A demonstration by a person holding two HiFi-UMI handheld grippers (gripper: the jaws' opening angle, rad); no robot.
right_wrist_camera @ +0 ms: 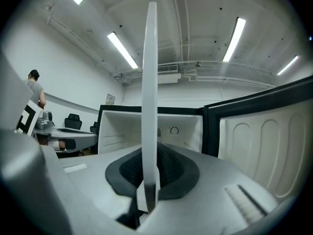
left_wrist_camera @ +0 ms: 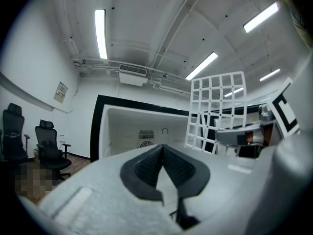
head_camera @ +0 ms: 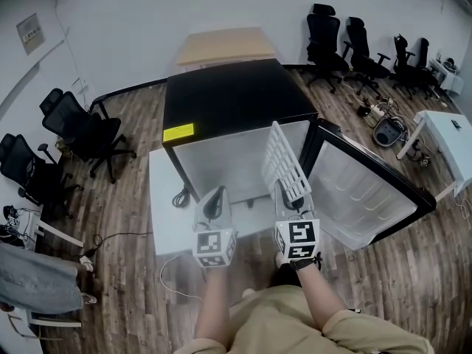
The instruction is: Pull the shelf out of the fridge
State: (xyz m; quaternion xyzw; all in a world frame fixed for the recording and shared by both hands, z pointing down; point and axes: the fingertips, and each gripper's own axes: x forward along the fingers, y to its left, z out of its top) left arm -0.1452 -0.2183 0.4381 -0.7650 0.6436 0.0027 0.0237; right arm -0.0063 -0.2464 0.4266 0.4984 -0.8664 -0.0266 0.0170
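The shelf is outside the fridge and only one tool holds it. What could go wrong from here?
1. The right tool pinches the white grid shelf only at its near edge while it stands on edge, so it may twist or slip.
2. The open black-framed fridge door is close beside it; a swing could hit it. The left tool holds nothing.

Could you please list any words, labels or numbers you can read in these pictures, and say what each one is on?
No text here is legible.
Yellow label on top of the fridge: print too small to read.
Wall notice: too blurred to read.
Square-marker cubes: black-and-white patterns only, no letters.
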